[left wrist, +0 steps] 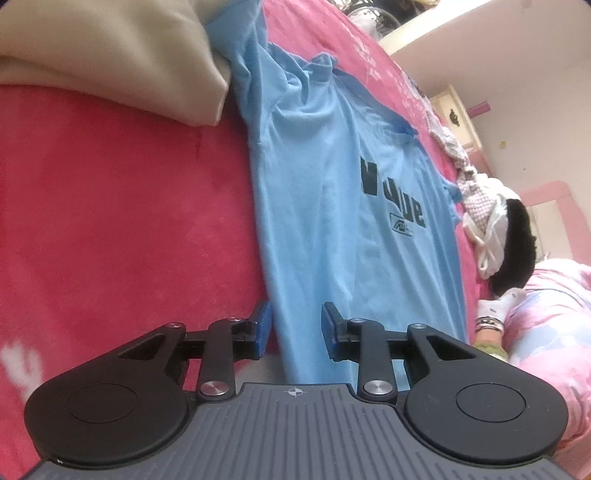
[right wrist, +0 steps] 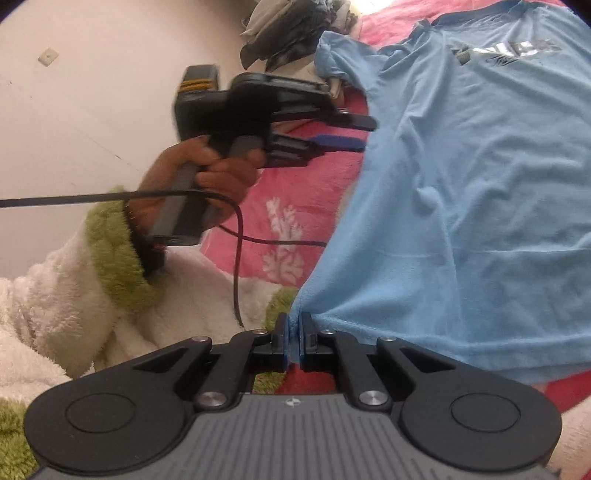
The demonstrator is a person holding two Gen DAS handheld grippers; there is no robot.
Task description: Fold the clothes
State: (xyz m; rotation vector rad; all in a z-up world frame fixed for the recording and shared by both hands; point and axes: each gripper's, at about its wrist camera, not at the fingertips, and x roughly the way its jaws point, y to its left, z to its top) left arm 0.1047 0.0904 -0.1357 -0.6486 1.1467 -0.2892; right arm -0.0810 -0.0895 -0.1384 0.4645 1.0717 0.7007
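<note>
A light blue T-shirt (left wrist: 325,177) with a dark chest print lies spread on a pink blanket (left wrist: 122,206). My left gripper (left wrist: 296,328) is open, and the shirt's side edge runs between its blue pads (left wrist: 263,328) without being pinched. In the right wrist view the same left gripper (right wrist: 367,133), held by a hand (right wrist: 218,173), sits at the side edge of the T-shirt (right wrist: 480,177) below the sleeve. My right gripper (right wrist: 294,336) is shut on the hem corner, and it pulls the cloth into a taut point.
A beige cushion (left wrist: 110,55) lies over the shirt's far end. Loose clothes (left wrist: 480,206) are piled beyond the shirt, near pink-and-blue bedding (left wrist: 546,314). Another clothes heap (right wrist: 291,33) lies by the wall. A dark cable (right wrist: 236,258) hangs across a white fleecy sleeve (right wrist: 55,295) with a green cuff.
</note>
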